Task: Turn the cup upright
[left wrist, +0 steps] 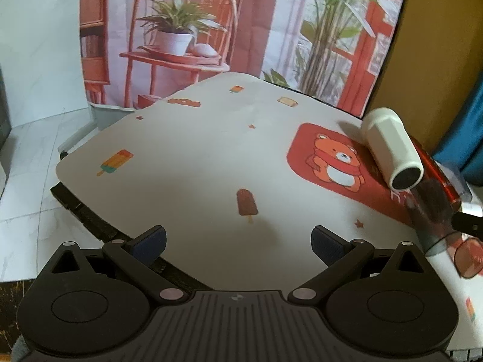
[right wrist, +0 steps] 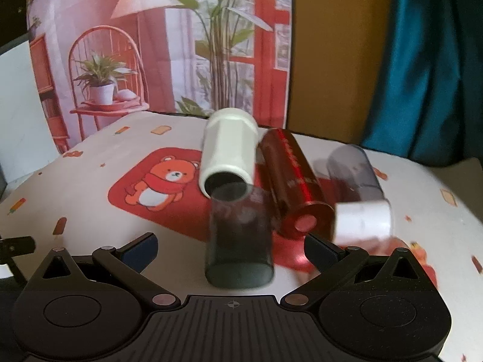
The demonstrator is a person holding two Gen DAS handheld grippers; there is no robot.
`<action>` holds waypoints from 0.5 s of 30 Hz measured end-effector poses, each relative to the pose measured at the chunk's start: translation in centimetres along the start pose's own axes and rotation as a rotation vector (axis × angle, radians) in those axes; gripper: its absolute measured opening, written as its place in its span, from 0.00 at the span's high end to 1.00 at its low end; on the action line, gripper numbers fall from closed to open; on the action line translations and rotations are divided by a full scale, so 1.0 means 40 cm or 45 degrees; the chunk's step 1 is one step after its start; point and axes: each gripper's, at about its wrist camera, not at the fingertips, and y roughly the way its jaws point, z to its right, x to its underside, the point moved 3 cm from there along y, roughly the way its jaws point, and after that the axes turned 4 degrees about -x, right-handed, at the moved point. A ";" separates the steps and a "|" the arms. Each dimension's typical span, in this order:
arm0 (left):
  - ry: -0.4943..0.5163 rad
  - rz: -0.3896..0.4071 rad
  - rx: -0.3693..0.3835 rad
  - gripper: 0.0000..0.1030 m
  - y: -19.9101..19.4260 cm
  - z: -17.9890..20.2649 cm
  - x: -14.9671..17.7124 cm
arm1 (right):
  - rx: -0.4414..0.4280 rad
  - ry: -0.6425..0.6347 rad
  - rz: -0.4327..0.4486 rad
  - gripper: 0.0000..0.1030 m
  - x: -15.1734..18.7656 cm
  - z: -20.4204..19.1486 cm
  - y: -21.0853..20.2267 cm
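Note:
Several cups lie on their sides on the table. In the right wrist view a dark smoky translucent cup (right wrist: 240, 238) lies between my open right gripper's (right wrist: 231, 249) fingers, not gripped. Behind it lie a white cup (right wrist: 229, 157), a red cup (right wrist: 294, 184), a clear grey cup (right wrist: 354, 170) and a small white cup (right wrist: 363, 221). In the left wrist view the white cup (left wrist: 389, 149), red cup (left wrist: 434, 172) and dark cup (left wrist: 431, 211) lie at the far right. My left gripper (left wrist: 238, 242) is open and empty over the mat.
A white mat (left wrist: 187, 163) with a red bear patch (left wrist: 335, 163) covers the table. A printed backdrop (left wrist: 211, 30) stands behind, a teal curtain (right wrist: 422, 60) at the right. The table's dark front-left edge (left wrist: 84, 214) shows beyond the mat.

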 end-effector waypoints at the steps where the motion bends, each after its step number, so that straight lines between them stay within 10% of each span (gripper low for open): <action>1: -0.012 -0.002 -0.003 0.00 0.002 -0.006 0.001 | -0.004 -0.002 0.004 0.01 -0.002 0.000 0.010; 15: -0.202 -0.019 -0.076 0.00 0.035 -0.077 -0.012 | 0.062 0.067 -0.157 0.41 0.021 0.008 0.107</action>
